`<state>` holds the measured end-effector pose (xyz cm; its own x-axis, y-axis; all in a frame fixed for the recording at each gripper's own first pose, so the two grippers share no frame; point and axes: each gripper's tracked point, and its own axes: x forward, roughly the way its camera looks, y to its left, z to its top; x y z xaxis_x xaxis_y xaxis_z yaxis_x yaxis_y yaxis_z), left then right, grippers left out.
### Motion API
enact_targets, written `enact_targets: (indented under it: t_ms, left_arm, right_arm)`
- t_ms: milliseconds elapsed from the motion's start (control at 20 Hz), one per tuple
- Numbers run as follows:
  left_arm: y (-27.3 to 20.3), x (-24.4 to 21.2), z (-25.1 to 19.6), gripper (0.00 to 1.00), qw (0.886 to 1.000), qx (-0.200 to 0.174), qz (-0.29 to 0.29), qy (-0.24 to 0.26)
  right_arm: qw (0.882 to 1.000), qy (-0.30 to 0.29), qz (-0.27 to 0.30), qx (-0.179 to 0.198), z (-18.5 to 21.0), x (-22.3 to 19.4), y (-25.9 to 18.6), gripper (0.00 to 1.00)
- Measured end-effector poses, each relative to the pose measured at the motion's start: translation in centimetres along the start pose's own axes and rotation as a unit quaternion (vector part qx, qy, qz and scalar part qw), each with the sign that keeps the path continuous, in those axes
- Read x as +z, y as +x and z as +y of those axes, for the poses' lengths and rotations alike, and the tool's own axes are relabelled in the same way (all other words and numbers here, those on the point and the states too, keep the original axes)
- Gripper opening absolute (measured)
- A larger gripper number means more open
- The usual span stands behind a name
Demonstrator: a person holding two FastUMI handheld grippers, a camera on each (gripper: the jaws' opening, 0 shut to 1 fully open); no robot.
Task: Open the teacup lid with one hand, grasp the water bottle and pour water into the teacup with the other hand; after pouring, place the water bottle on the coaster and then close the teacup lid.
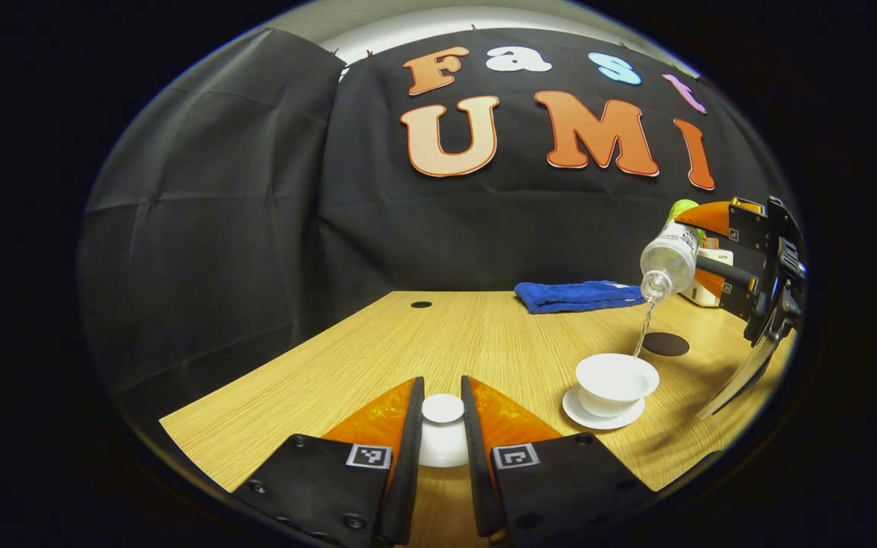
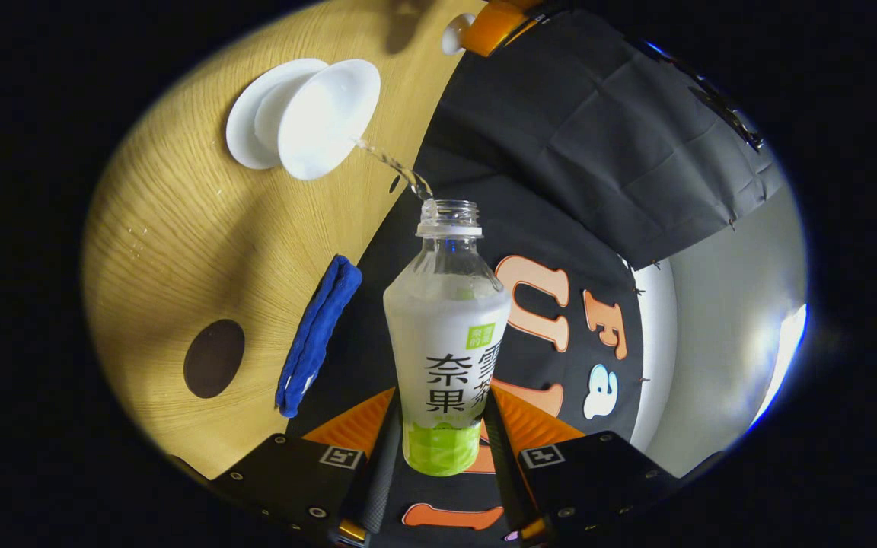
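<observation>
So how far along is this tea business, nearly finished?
About halfway. Done: the lid is off, held in the left tongs. In hand: the right tongs tip the bottle, and water streams into the open cup. Left: stand the bottle on the dark coaster, then put the lid back.

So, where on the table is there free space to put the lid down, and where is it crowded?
Bare wood lies ahead and left of the lid, up to the small hole near the back edge. The table also has a free strip between the teacup and the blue towel. Crowded: the right side, with saucer, dark coaster and pouring bottle.
</observation>
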<state>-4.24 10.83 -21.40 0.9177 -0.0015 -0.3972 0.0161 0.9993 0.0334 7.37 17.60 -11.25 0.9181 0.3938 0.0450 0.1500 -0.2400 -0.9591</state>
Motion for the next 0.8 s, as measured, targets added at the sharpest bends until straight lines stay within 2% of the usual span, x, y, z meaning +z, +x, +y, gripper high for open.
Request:
enact_targets:
  t_ms: [50,350,400,450,700,750,800]
  left_arm:
    - [0.08,0.05,0.08,0.34,1.0,0.0,-0.001,-0.001]
    - [0.03,-0.03,0.09,0.34,1.0,0.001,-0.002,-0.003]
    - [0.01,0.03,0.11,0.34,1.0,0.001,-0.002,-0.004]
    - [0.02,0.01,0.11,0.31,1.0,0.001,-0.003,-0.004]
    - [-0.1,-0.02,0.21,0.34,1.0,0.004,-0.002,-0.007]
    - [-0.07,-0.05,0.16,0.34,1.0,0.003,-0.002,-0.008]
    - [-0.11,-0.12,0.22,0.34,1.0,0.004,0.0,-0.008]
  right_arm:
    - [1.0,-0.004,0.001,-0.004,-0.05,-0.04,0.02,0.6]
    - [0.999,-0.042,-0.012,-0.022,-0.25,0.16,0.06,0.61]
    - [0.999,-0.047,-0.017,-0.022,-0.36,0.15,0.12,0.58]
    - [0.998,-0.053,-0.02,-0.024,-0.46,0.18,0.12,0.6]
    - [0.996,-0.082,-0.036,-0.022,-0.56,0.12,0.37,0.6]
    - [0.995,-0.088,-0.039,-0.024,-0.74,0.07,0.5,0.63]
    - [0.994,-0.095,-0.041,-0.028,-0.82,0.05,0.56,0.61]
